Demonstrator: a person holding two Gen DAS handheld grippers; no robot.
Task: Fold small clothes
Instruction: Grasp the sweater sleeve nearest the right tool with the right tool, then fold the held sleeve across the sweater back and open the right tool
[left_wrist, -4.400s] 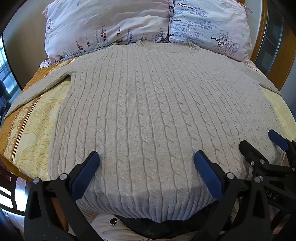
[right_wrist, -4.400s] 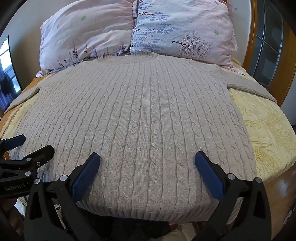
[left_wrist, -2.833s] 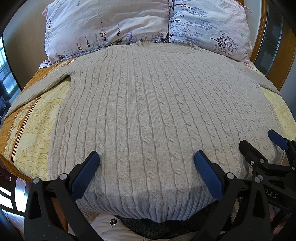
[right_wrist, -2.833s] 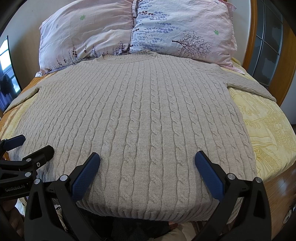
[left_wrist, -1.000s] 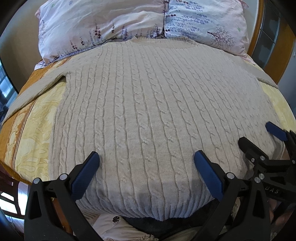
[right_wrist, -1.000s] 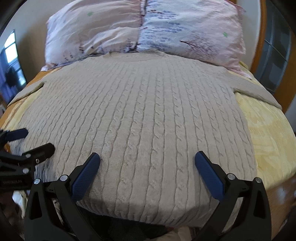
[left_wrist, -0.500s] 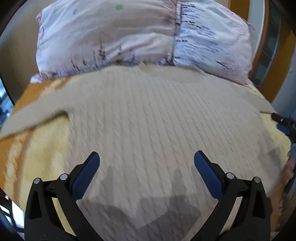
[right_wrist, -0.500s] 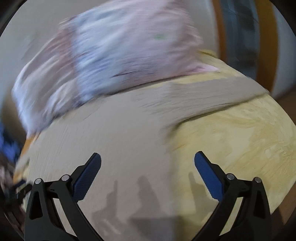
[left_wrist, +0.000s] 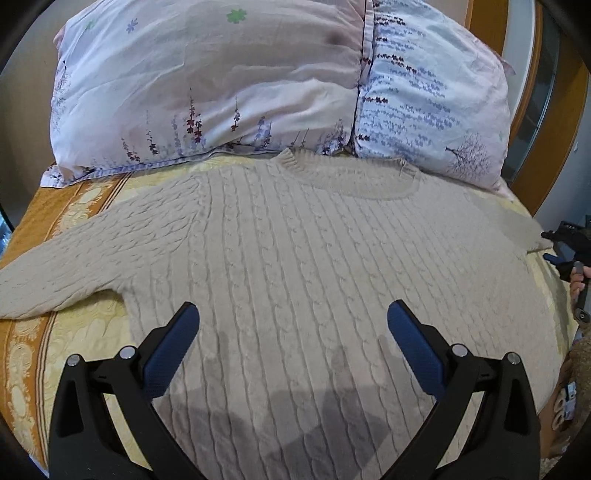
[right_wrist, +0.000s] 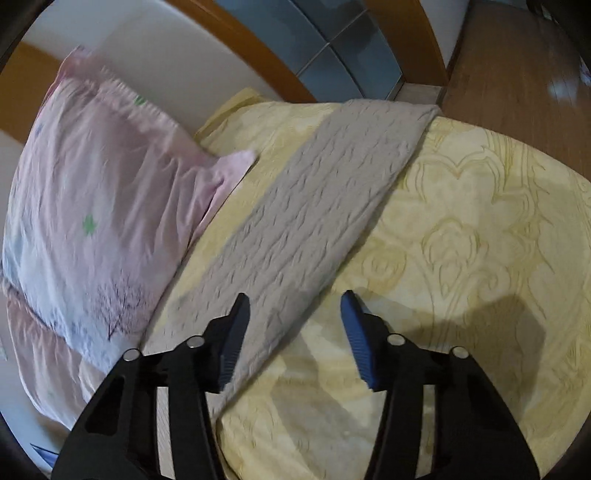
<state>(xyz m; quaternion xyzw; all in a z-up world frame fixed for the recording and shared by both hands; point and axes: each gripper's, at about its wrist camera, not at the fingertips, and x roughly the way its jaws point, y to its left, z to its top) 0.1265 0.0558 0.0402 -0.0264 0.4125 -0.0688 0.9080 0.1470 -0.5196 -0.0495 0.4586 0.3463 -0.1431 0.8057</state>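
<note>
Right gripper (right_wrist: 295, 314) swung over 1 sleeve (right_wrist: 314, 206), closing — 2 pillows (left_wrist: 207, 85) behind.

Beige cable-knit wool-like sweater (left_wrist: 314, 258), rough and matt, on smooth yellow patterned bedcover (right_wrist: 461, 229); glossy brown wooden floor (right_wrist: 517, 66).

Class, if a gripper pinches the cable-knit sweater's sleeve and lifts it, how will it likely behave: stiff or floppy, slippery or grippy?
The sleeve lies limp on the bedspread, so it would probably droop. Its bumpy knit likely grips the closing right gripper, not slips. The sweater looks thick, so its body may drag.
</note>
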